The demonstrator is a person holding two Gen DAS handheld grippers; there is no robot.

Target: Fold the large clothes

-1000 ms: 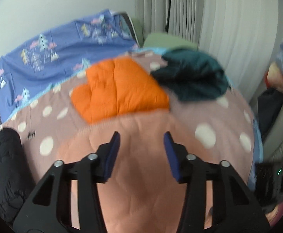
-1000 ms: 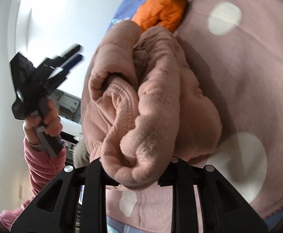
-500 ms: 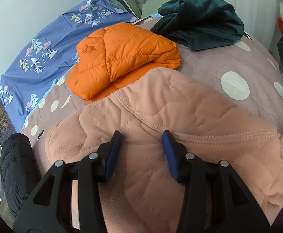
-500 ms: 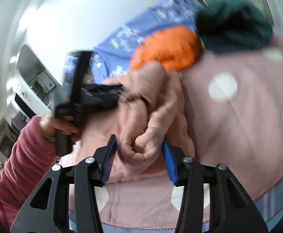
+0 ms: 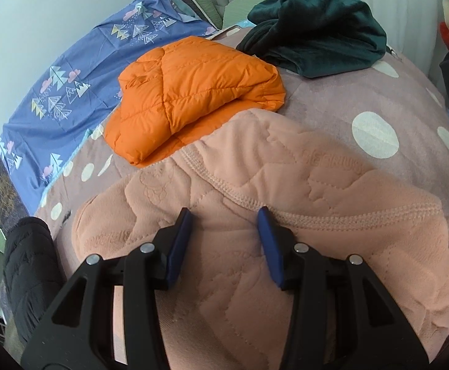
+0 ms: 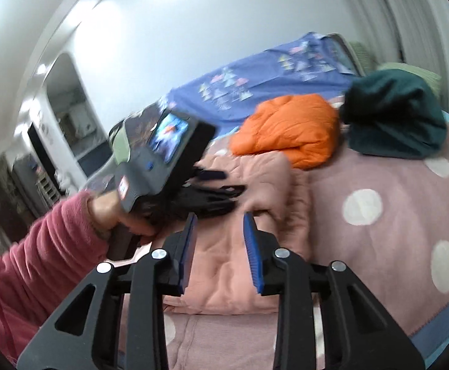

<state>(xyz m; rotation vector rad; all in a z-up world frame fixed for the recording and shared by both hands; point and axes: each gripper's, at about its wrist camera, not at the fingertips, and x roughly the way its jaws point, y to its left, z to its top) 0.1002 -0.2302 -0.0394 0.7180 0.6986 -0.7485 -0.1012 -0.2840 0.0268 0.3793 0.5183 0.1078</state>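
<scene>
Peach quilted fleece garment (image 5: pixel 286 215) lies folded on the dotted bed blanket (image 5: pixel 363 92), at 6 o'clock from the orange puffer (image 5: pixel 193 92). Left view: left gripper (image 5: pixel 224 225) hovers over its seam, jaws apart, nothing pinched. Embossed lettering on fleece, unreadable. Right view: right gripper (image 6: pixel 219 231), jaws having just narrowed, holds nothing. Step looks like fold laid; next, press flat or another fold.
</scene>
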